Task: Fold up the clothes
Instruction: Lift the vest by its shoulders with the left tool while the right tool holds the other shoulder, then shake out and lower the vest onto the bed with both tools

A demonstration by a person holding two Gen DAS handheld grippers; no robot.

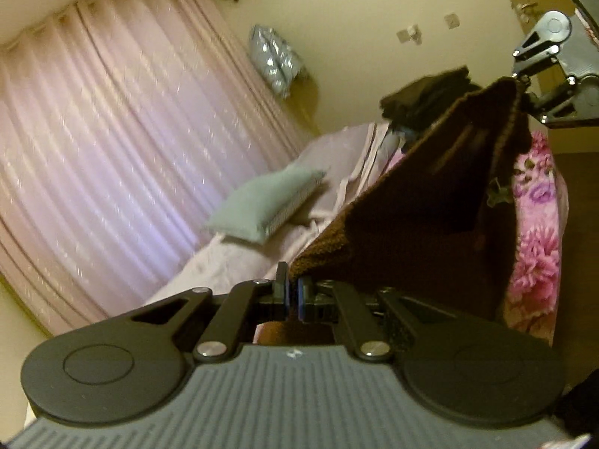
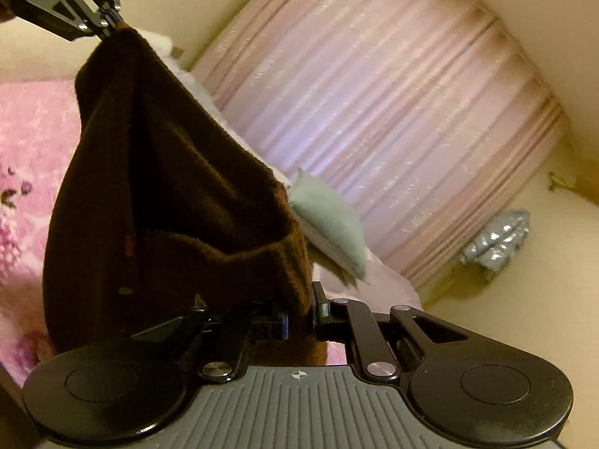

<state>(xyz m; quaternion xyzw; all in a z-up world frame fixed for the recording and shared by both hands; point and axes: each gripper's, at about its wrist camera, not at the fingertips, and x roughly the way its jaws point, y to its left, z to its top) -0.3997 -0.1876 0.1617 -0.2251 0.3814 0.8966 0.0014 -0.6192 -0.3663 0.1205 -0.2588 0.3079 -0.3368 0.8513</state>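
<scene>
Left gripper (image 1: 294,292) and right gripper (image 2: 299,320) each pinch the brown knit garment (image 1: 423,217); keep that top edge taut and level.

fuzzy brown knit garment (image 2: 179,202), matt plastic fingers (image 1: 280,286), shiny pink curtain (image 1: 93,142).

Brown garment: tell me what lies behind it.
Behind the brown garment, held up by the left gripper and right gripper, show a pink floral blanket, a teal pillow and pink curtains. The bedding directly behind it is covered.
</scene>
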